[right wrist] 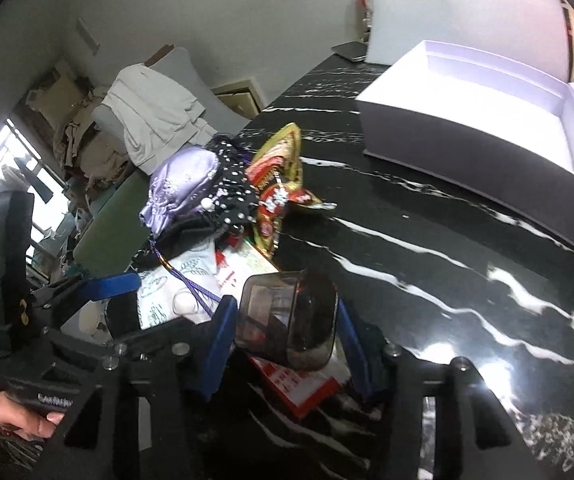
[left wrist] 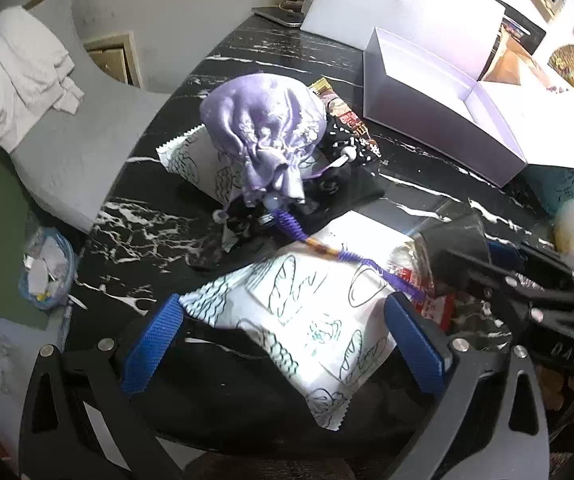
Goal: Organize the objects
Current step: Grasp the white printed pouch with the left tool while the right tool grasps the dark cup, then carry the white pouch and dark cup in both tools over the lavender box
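Left claw point(left wrist: 283, 344): its blue pads stand apart on either side of a white packet printed with bread sketches point(left wrist: 319, 312), which lies between them; contact cannot be confirmed, so the claw reads as released.

Right claw point(right wrist: 283, 340): clenched on one smoky translucent cup point(right wrist: 287, 320), tipped on its side with the mouth facing away; the pads press its two flanks. A red-and-white carton point(right wrist: 299, 388) lies just under the cup.

Black marbled tabletop point(right wrist: 427, 248) carries the pile. Count:
- white sketch-printed packets: 2, the second point(left wrist: 195, 160) sitting under the pouch
- lilac satin drawstring pouch point(left wrist: 263, 128): 1, resting on top of the heap
- purple coiled cord point(left wrist: 327, 250): 1, running from the pouch across the near packet
- red and gold snack wrapper point(right wrist: 279, 176): 1, beside the pouch, partly upright
- black polka-dot fabric item point(right wrist: 235, 192): 1, between pouch and wrapper
- open white box point(right wrist: 479, 120): 1, well apart from the pile, nothing visible in the part of its interior that shows
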`<action>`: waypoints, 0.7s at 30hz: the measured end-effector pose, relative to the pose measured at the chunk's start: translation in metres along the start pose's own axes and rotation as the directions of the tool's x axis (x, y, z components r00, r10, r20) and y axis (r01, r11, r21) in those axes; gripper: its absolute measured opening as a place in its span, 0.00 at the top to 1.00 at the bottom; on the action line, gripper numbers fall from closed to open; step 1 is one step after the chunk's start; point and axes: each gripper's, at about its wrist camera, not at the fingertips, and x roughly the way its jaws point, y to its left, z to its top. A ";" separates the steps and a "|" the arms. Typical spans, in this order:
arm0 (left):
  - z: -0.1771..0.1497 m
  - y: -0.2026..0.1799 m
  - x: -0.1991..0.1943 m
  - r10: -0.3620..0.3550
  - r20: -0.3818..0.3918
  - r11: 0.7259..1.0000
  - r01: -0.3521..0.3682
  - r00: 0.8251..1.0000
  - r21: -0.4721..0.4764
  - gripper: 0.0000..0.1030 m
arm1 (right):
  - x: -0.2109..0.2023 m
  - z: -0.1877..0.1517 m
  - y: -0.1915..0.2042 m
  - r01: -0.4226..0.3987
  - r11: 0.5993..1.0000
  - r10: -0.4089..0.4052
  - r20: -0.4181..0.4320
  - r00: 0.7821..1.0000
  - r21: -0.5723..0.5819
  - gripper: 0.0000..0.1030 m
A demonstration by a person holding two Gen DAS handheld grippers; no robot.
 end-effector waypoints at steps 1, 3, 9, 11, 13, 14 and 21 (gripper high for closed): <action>0.000 0.000 0.001 -0.008 -0.007 1.000 0.008 1.000 -0.011 0.02 | -0.003 -0.002 -0.002 0.012 1.000 -0.012 0.001 1.000 -0.003 0.51; 0.000 0.000 0.003 -0.021 -0.014 0.999 0.021 1.000 -0.026 0.02 | -0.006 -0.005 -0.005 0.021 1.000 -0.021 0.002 1.000 -0.001 0.51; -0.004 -0.011 0.011 -0.073 -0.047 0.997 0.073 0.996 -0.007 0.02 | -0.011 -0.013 -0.014 0.030 0.999 -0.030 0.001 1.000 0.018 0.52; -0.006 -0.015 0.014 -0.092 -0.064 0.996 0.092 0.994 -0.001 0.02 | -0.013 -0.015 -0.014 0.028 0.999 -0.028 0.002 1.000 0.020 0.52; -0.008 -0.017 0.014 -0.105 -0.067 0.995 0.105 0.992 -0.001 0.02 | -0.015 -0.016 -0.014 0.029 0.999 -0.029 0.003 1.000 0.018 0.52; -0.008 -0.018 0.014 -0.108 -0.066 0.994 0.108 0.992 0.001 0.03 | -0.016 -0.017 -0.014 0.029 0.999 -0.029 0.004 1.000 0.017 0.52; -0.018 -0.031 0.003 -0.154 -0.021 0.987 0.155 0.988 0.043 0.37 | -0.018 -0.021 -0.014 0.031 0.999 -0.031 0.004 0.999 0.019 0.52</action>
